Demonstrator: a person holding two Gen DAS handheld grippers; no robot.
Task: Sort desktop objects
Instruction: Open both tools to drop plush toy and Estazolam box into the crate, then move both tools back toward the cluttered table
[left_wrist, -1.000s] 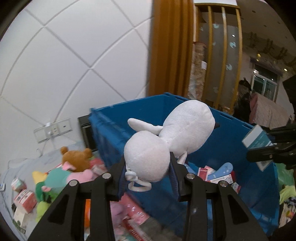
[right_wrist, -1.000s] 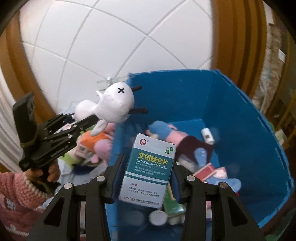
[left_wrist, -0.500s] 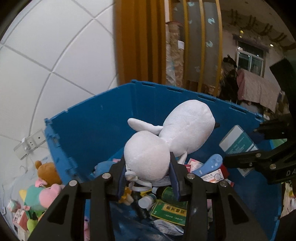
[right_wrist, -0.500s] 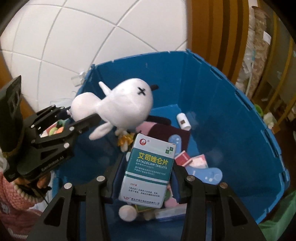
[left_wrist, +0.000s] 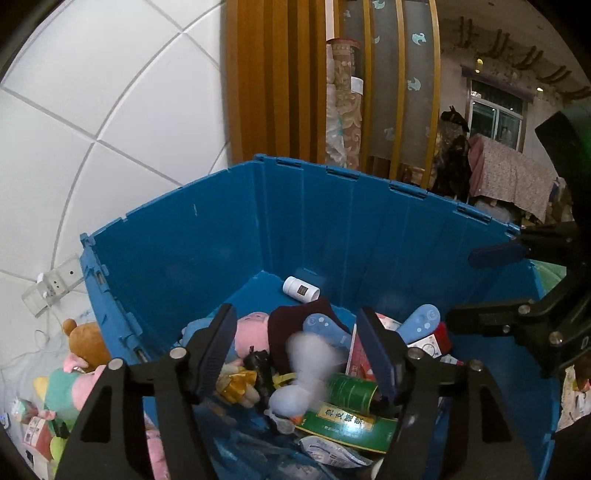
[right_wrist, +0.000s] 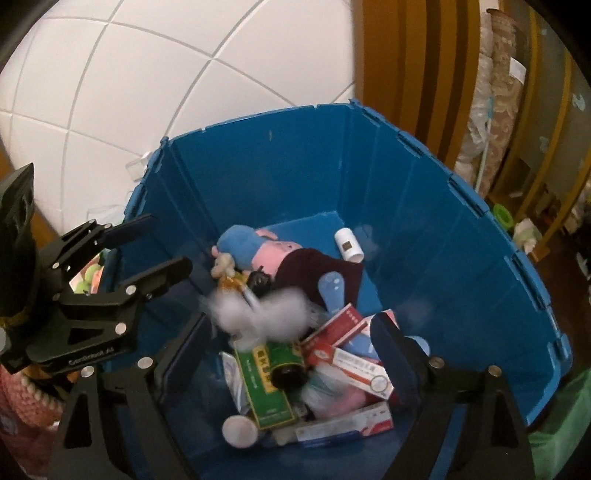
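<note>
Blue bin (left_wrist: 229, 236), both grippers angled down, opening

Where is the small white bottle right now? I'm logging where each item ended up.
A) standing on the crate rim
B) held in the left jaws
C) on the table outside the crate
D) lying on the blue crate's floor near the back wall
D: the white bottle lies on its side on the blue crate's floor by the far wall, beyond the plush pile.

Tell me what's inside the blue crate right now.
The blue crate holds a pig plush, white bottle, green box, red-and-white cartons and a blurred white plush. Whatever lies beneath the pile is covered.
</note>
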